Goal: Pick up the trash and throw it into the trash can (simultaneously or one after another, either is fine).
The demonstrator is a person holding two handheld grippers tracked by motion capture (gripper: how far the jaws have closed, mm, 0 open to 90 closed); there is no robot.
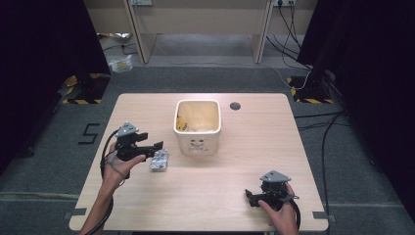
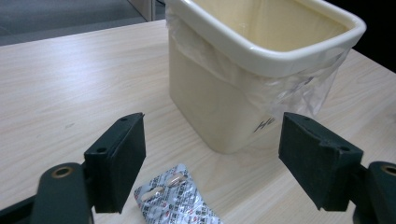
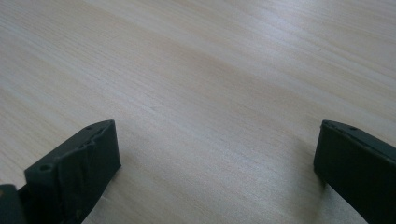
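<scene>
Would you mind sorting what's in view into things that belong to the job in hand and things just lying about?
Job in hand: blister pack, left gripper open beside it, lined bin.
Lying about: plastic bag on the floor, floor cables, idle right gripper.

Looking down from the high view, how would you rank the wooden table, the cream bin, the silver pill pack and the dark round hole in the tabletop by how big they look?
1. Light wooden table
2. Cream square plastic bin
3. Silver foil blister pack of pills
4. Dark round hole in the tabletop

The hole lies farther from the camera, though it looks clearly smaller than the pack.
</scene>
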